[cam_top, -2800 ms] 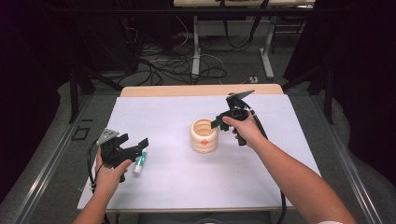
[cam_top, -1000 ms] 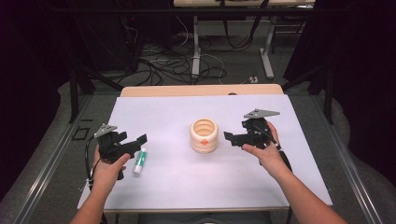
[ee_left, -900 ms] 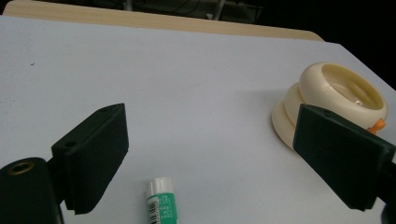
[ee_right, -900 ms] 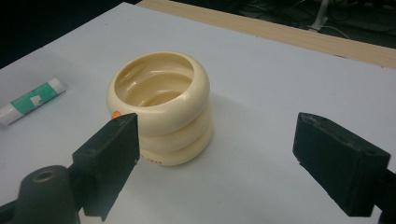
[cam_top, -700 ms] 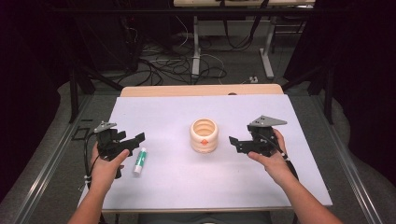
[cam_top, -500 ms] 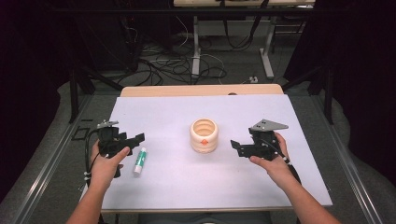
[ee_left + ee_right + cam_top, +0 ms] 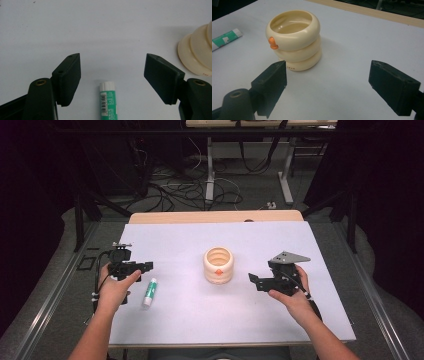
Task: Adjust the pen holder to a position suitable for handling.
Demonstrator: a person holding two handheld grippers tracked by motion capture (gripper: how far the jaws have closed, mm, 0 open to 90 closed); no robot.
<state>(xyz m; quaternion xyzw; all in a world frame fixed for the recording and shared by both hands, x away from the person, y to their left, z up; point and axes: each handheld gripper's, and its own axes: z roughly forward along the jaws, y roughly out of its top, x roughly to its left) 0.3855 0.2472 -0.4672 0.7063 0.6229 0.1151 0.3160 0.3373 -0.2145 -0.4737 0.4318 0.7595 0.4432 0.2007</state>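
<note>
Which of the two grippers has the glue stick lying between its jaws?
The left gripper: the green glue stick lies between its open jaws. The right gripper faces the cream cup.

Cream ribbed cup upright mid-table; green glue stick, seemingly capped, lies left.

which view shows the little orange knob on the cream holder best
The right gripper view: the orange knob stands out large and in profile on the top ring of the cream holder. The high view shows it as a small orange spot. In the left gripper view, the holder's edge shows at the frame's right.
</note>
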